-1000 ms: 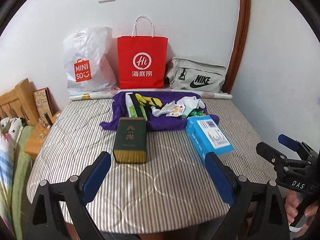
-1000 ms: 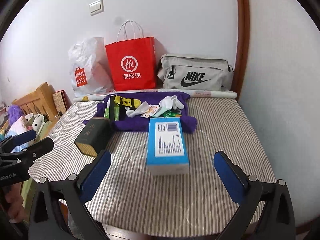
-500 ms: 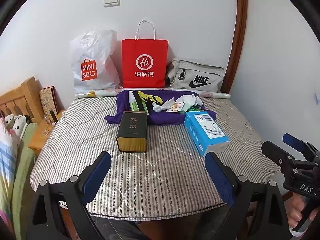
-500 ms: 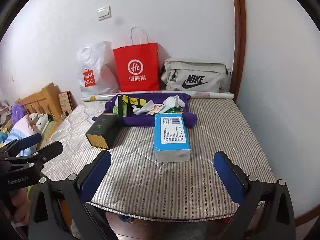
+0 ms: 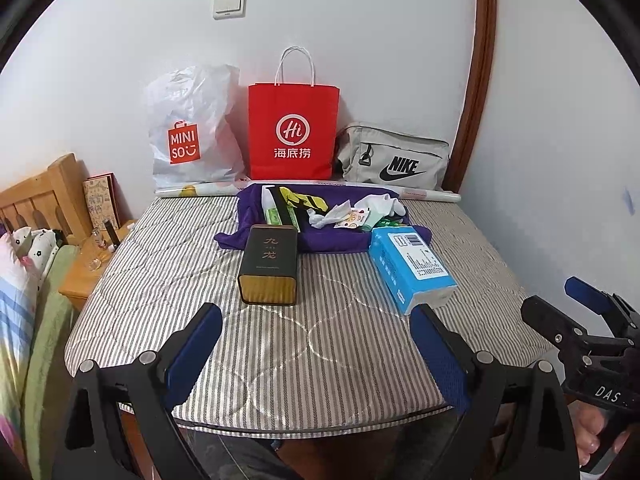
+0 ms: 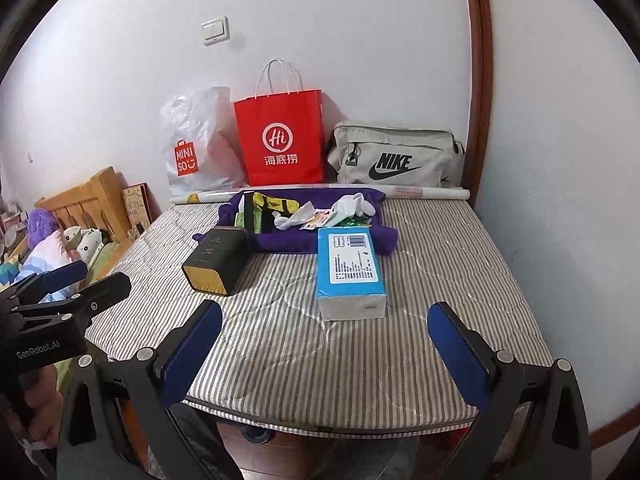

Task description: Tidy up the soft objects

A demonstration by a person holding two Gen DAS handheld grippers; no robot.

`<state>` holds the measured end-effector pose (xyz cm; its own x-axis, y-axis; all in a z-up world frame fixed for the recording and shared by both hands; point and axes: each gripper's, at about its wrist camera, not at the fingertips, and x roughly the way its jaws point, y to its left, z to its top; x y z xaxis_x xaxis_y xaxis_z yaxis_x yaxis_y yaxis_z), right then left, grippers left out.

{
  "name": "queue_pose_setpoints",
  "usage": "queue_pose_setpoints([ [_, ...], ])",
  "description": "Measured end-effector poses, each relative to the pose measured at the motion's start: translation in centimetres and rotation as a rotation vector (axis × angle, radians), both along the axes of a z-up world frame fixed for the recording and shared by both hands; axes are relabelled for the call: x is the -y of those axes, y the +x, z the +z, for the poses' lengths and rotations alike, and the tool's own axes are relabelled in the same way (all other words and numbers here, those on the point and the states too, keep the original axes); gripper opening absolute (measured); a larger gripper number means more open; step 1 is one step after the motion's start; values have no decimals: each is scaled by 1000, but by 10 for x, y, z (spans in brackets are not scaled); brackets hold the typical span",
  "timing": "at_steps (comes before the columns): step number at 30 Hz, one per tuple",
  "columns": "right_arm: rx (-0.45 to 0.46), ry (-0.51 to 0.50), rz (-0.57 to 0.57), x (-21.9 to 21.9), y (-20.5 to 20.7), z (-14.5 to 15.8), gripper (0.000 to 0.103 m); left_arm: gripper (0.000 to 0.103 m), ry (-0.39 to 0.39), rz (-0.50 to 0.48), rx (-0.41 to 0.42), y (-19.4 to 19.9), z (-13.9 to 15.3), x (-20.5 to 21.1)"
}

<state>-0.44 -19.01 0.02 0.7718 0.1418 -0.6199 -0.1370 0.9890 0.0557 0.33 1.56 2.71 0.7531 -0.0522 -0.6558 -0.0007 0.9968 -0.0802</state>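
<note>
With both grippers held back at the near edge of the mattress (image 5: pixel 160 264), we read the scene from left to right. Our left gripper (image 5: pixel 316 354) hangs with its blue pads spread wide and nothing between them. Ahead of it lies the dark tin (image 5: pixel 269 264), its far end touching the purple cloth (image 5: pixel 340 240). On that cloth sits the loose heap: a yellow-and-black piece (image 5: pixel 298 200), white socks (image 5: pixel 378 204) and small packets (image 5: pixel 352 218) that we cannot identify further. The blue tissue pack (image 5: pixel 412 268) lies just right of the tin, its far end at the cloth's edge. Our right gripper (image 6: pixel 328 354) is likewise spread and empty, with the pack straight ahead of it.

Whether the heap awaits sorting or has been gathered there, one moment cannot settle. For any pick among these limp items, we judge it best to come down from above, close on a bunched fold rather than a flat layer, and lift slowly so neighbours do not drag along.
</note>
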Motion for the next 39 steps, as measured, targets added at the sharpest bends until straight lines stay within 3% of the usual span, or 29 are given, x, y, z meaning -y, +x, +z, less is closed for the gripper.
queue_pose_setpoints([
  [39, 17, -6, 19, -6, -13, 5, 101, 95, -1, -2, -7, -3, 0, -1],
])
